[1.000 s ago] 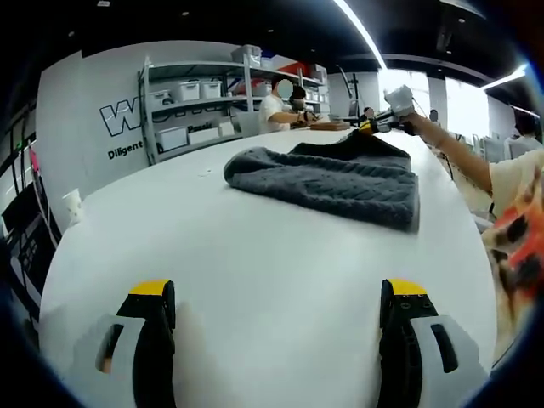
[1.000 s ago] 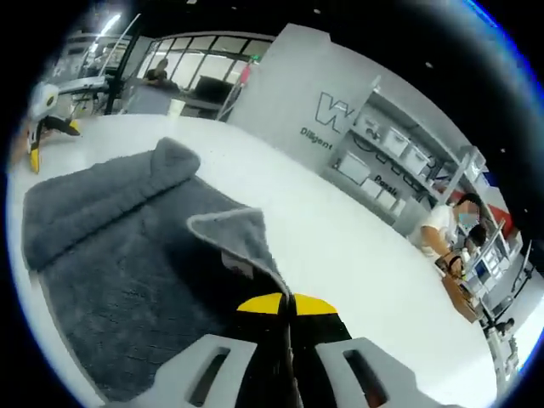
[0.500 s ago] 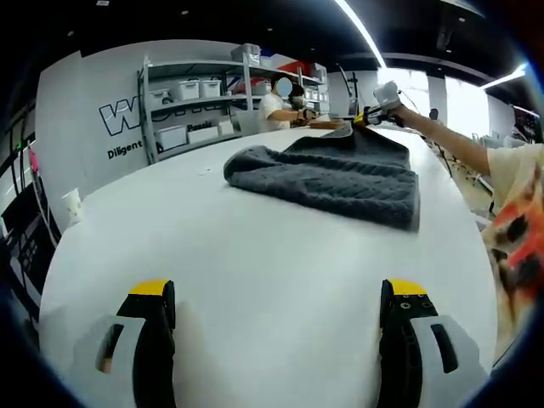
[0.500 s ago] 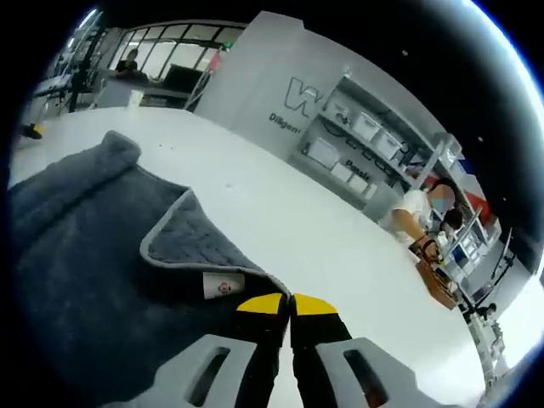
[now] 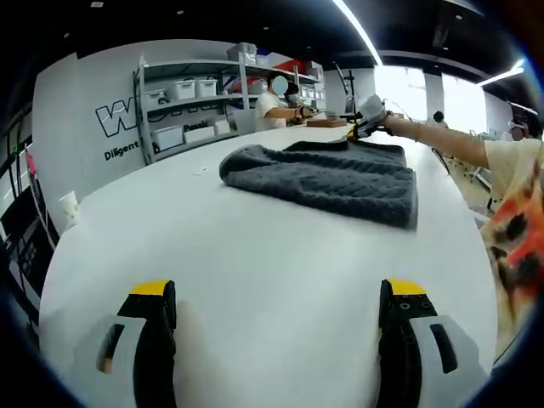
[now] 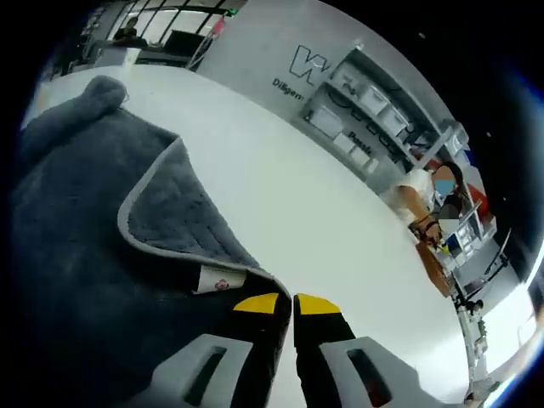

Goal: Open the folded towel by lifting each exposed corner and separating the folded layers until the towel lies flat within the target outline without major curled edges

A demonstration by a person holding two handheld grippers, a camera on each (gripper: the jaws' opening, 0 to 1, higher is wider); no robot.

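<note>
A dark grey towel (image 5: 327,177) lies partly folded on the white table (image 5: 255,255), well ahead of my left gripper (image 5: 276,297), which is open with nothing between its jaws. At the towel's far side a person's arm holds my right gripper (image 5: 361,123). In the right gripper view, my right gripper (image 6: 293,302) is shut on the towel's corner (image 6: 263,280), beside a small white label (image 6: 217,276). The grey-edged top layer (image 6: 170,212) is peeled back over the rest of the towel (image 6: 76,255).
Metal shelves with white bins (image 5: 191,98) stand against a grey wall with lettering (image 5: 119,123). A person (image 5: 272,106) sits at the table's far end by a wooden box (image 6: 432,265). A paper cup (image 5: 68,206) stands at the left edge.
My right gripper has carried the towel corner further across, spreading the top layer wider and lower. The left gripper has stayed still and open.
</note>
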